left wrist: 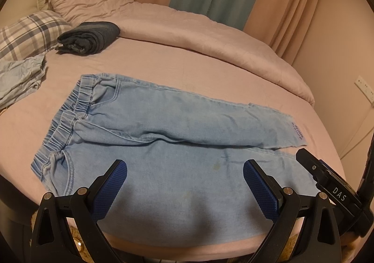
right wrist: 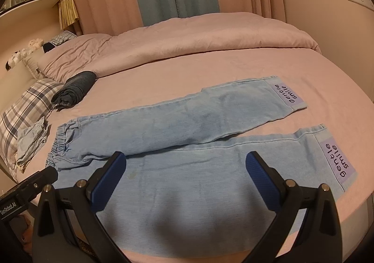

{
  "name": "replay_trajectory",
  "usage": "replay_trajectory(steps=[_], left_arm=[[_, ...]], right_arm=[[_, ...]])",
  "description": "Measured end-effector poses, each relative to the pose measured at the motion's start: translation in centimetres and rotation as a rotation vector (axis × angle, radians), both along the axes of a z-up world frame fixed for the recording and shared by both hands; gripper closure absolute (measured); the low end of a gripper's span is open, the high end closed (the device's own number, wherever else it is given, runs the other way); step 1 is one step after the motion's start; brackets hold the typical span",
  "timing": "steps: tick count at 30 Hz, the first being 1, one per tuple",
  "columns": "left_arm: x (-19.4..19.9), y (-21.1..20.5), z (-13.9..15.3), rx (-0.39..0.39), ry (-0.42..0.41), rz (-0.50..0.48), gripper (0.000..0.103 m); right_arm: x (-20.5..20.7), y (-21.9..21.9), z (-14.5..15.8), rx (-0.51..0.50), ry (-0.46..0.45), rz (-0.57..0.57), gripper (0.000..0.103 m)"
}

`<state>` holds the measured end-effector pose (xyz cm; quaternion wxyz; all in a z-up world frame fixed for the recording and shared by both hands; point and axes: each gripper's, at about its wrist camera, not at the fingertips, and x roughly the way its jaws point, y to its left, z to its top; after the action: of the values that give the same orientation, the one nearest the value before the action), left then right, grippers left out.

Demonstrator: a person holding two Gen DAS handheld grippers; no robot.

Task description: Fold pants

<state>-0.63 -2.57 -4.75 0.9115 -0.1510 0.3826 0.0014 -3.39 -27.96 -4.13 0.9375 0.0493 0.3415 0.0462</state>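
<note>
Light blue denim pants point(left wrist: 168, 127) lie flat on the pink bed, elastic waistband to the left, legs running right. In the right wrist view the pants point(right wrist: 198, 122) show both cuffs with "gentle smile" patches point(right wrist: 286, 95). My left gripper point(left wrist: 184, 171) is open and empty, hovering over the near leg close to the waist end. My right gripper point(right wrist: 185, 164) is open and empty over the near leg toward the cuffs. The right gripper's body point(left wrist: 327, 181) shows at the right of the left wrist view.
A folded dark blue garment point(left wrist: 90, 37) lies at the back left. A crumpled light blue garment point(left wrist: 19, 78) and a plaid pillow point(left wrist: 28, 33) are at the left. A pink duvet point(left wrist: 187, 29) is bunched along the back. The bed's front edge point(left wrist: 187, 246) is just below the grippers.
</note>
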Motion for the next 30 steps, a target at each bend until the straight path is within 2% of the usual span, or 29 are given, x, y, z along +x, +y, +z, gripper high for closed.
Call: replay_trajectory(steps=[30], left_arm=[[0.42, -0.31, -0.05, 0.007, 0.017, -0.007, 0.004]], right_arm=[[0.01, 0.02, -0.21, 0.003, 0.029, -0.006, 0.000]])
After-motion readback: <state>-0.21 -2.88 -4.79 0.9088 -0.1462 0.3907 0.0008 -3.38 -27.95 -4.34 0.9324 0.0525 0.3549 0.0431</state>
